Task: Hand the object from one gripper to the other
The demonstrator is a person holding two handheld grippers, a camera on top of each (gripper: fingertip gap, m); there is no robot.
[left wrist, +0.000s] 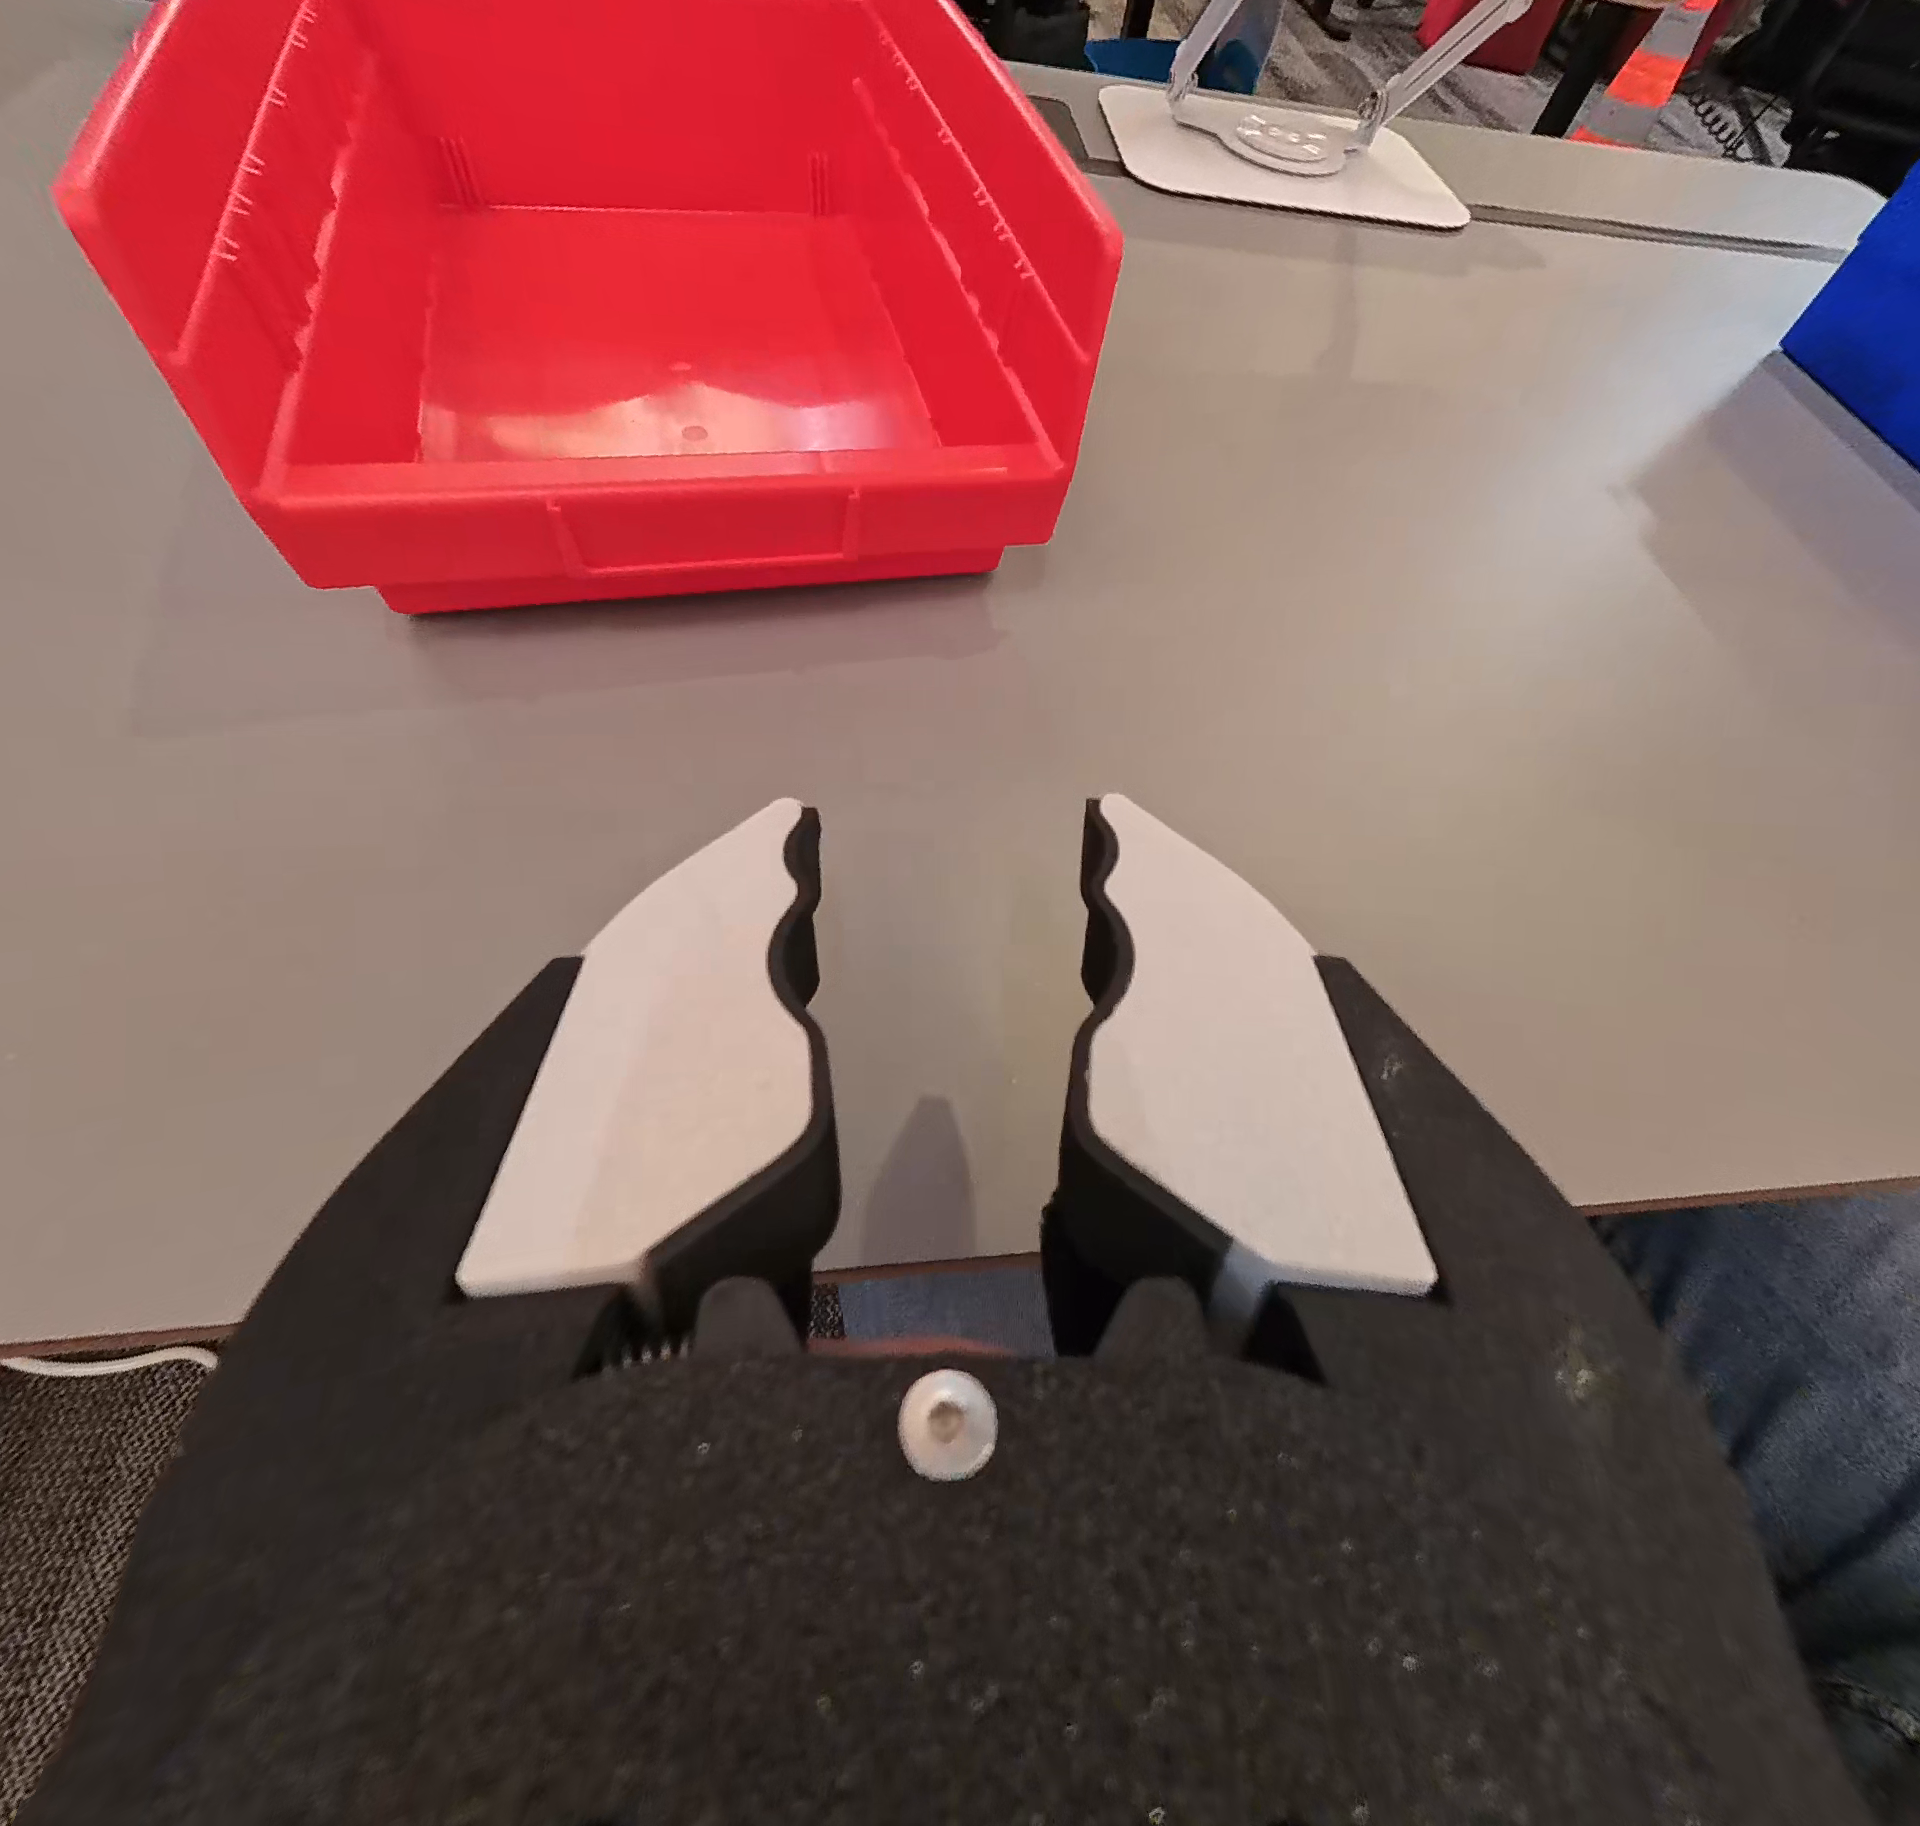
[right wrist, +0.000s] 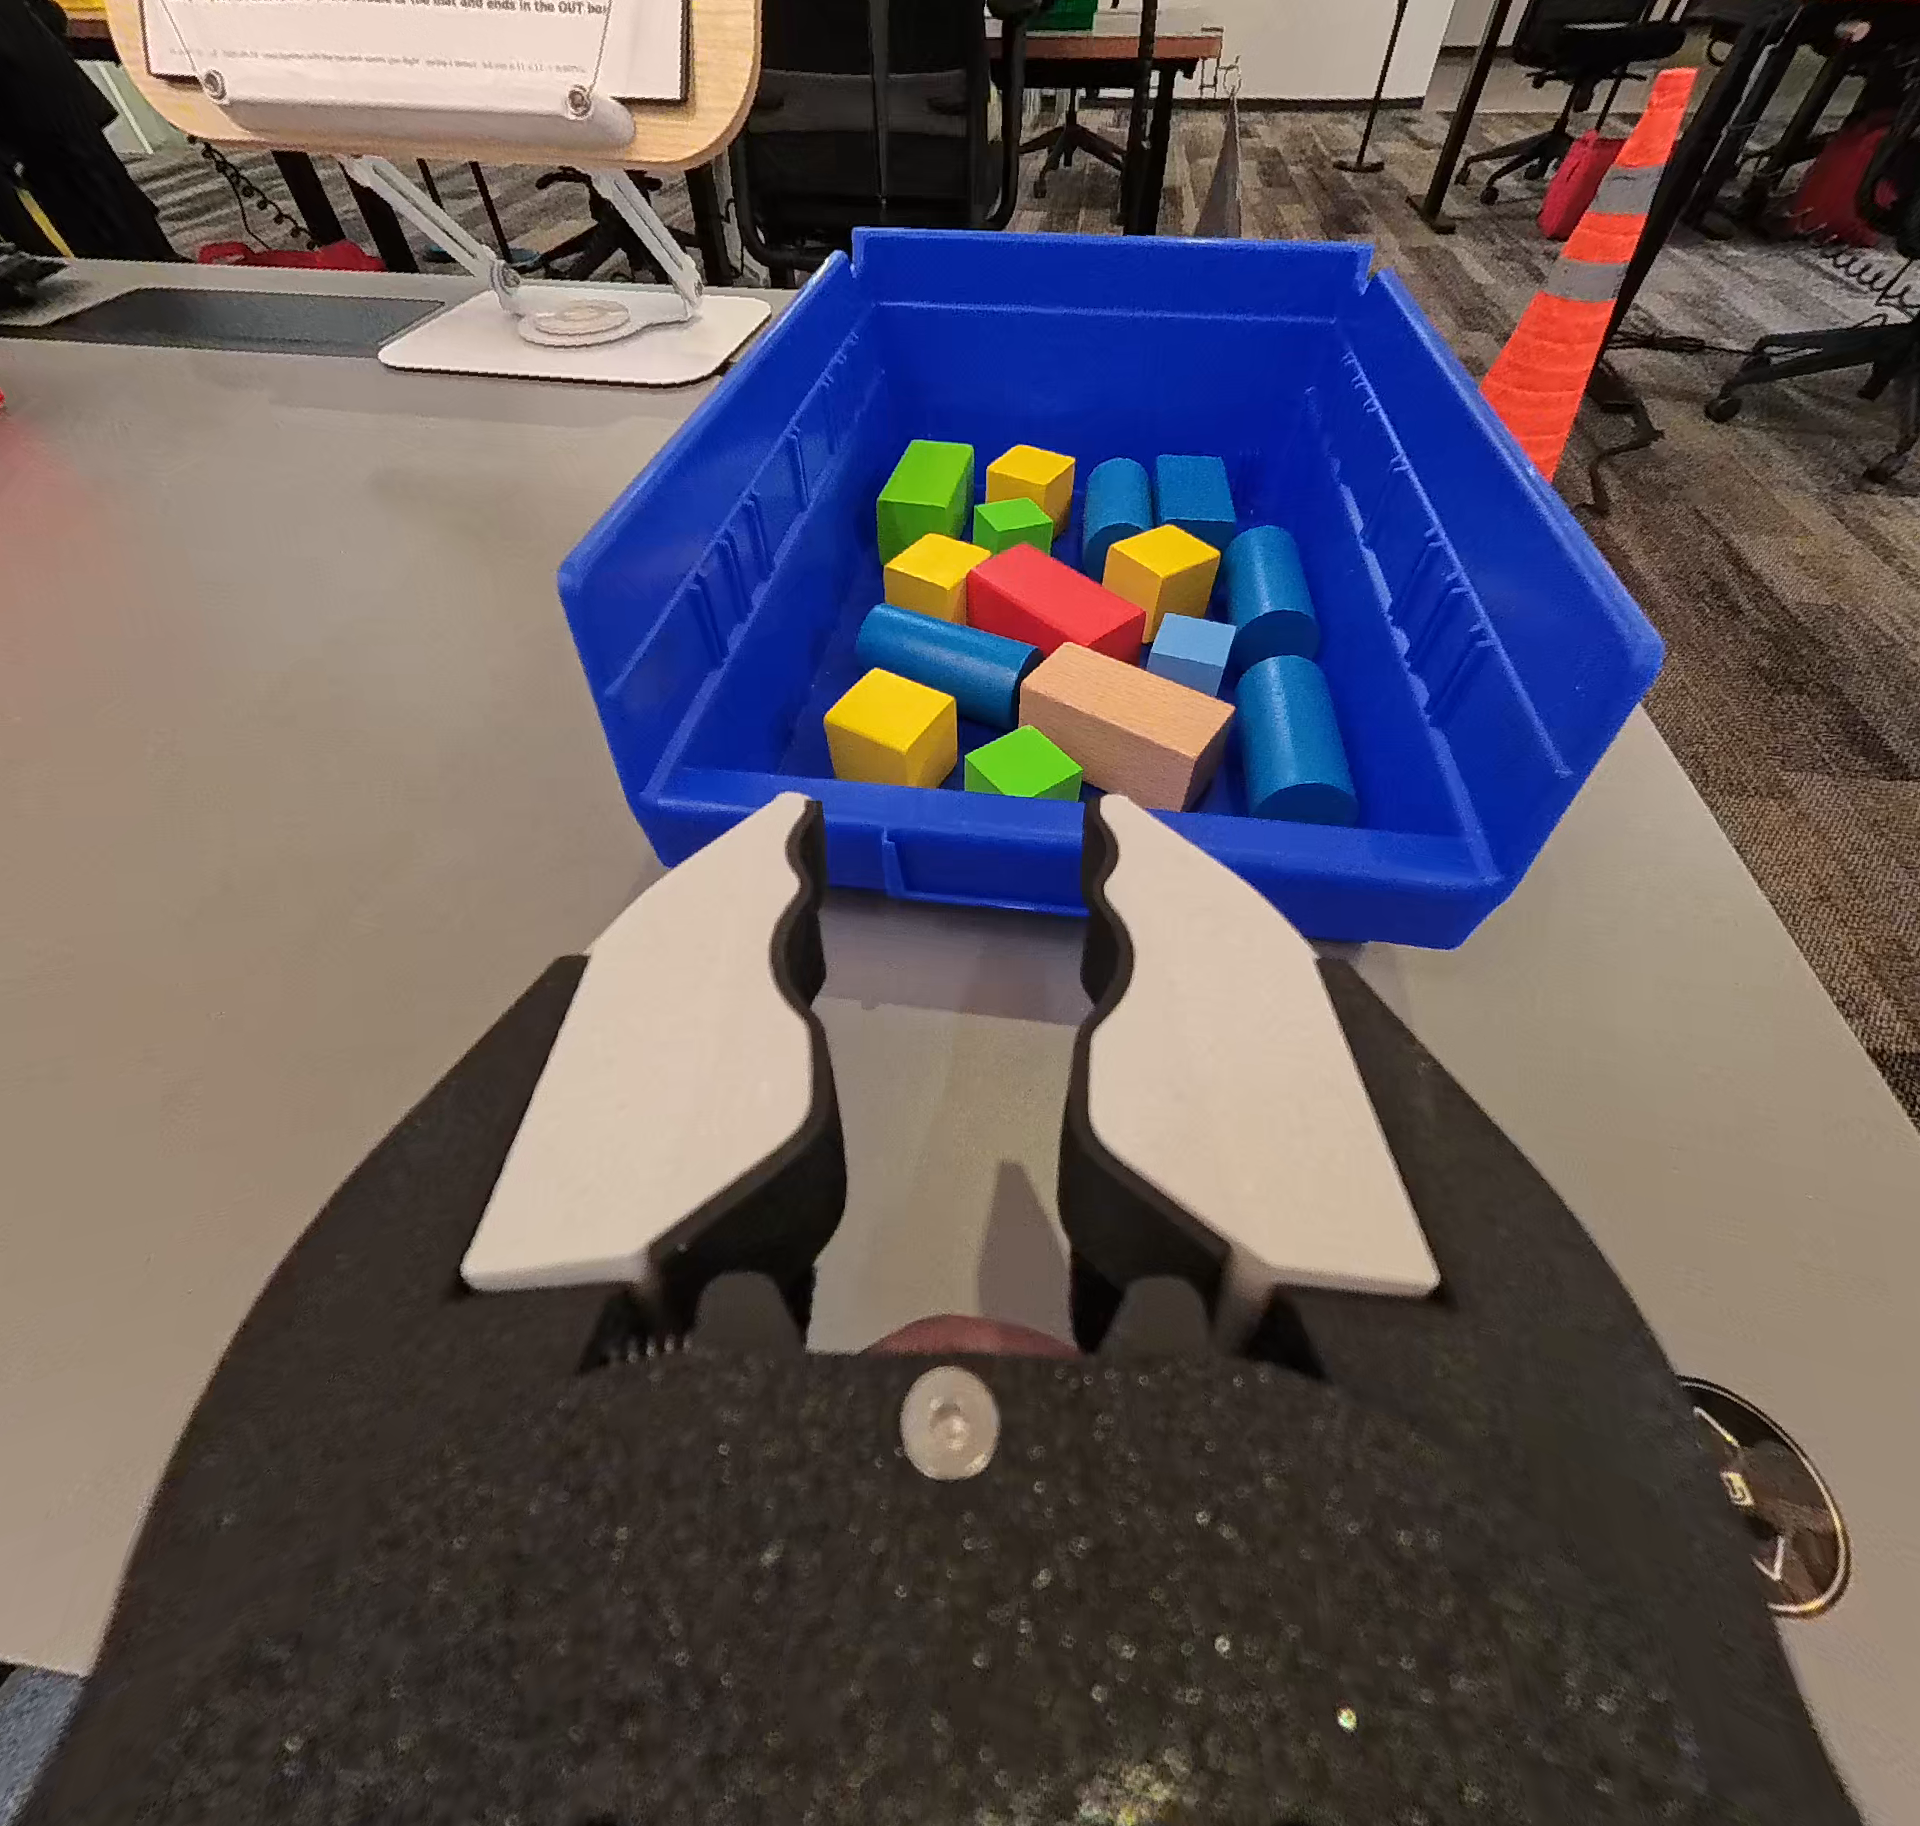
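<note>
the left claw (left wrist: 951, 820) hangs over the near part of the grey desk (left wrist: 1351, 737), its two fingers spread apart with nothing between them. far and to the left of it sits a red bin (left wrist: 665, 529), bare inside, its low front lip turned toward the claw. a blue edge at the right side of that view may be the other bin, though too little shows to be sure. the right claw (right wrist: 951, 820) is likewise parted and holds nothing; its tips sit just short of the near wall of a blue bin (right wrist: 1039, 841) standing on the desk near its right edge. inside the blue bin lies a loose heap of wooden blocks: a red block (right wrist: 1049, 597) in the middle, a plain wood block (right wrist: 1127, 722) just near of it, yellow cubes (right wrist: 891, 727), green blocks (right wrist: 1023, 763) and blue cylinders (right wrist: 1294, 742) crowded around and touching one another. beyond the desk a white stand (right wrist: 577, 322) props up a board with a printed sheet, and an orange cone (right wrist: 1590, 270) stands on the carpet at far right.
</note>
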